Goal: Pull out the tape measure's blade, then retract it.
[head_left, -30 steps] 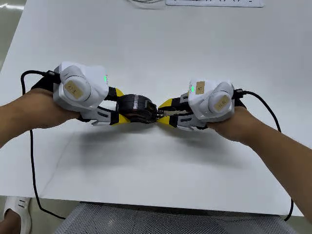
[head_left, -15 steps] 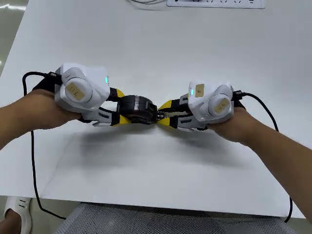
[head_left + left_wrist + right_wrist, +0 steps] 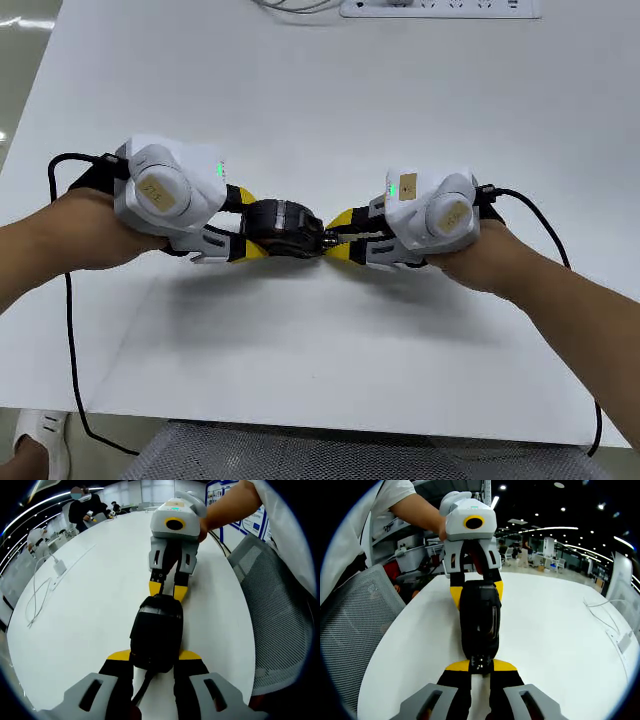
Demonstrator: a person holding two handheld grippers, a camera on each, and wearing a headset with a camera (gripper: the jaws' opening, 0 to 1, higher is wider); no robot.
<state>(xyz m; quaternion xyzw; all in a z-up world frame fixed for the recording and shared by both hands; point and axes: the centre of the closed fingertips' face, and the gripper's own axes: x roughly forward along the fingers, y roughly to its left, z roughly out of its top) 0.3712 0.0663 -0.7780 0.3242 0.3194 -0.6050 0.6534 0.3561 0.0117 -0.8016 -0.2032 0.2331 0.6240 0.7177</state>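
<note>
Over the table (image 3: 300, 100), left tongs (image 3: 247, 221) grip the tape measure (image 3: 285, 227), right tongs (image 3: 338, 234) pinch its hook (image 3: 480, 663).

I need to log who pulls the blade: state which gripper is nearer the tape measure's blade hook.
Right. The right gripper pinches the blade hook at one end of the tape measure; the left gripper clamps the other end.

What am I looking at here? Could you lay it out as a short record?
Surface: white table
Object: black tape measure, lifted just above the surface
Left gripper: jaws clamped on its sides
Right gripper: jaws closed at the blade hook
Progress: nothing drawn out yet
Background: power strip at the far edge
</note>
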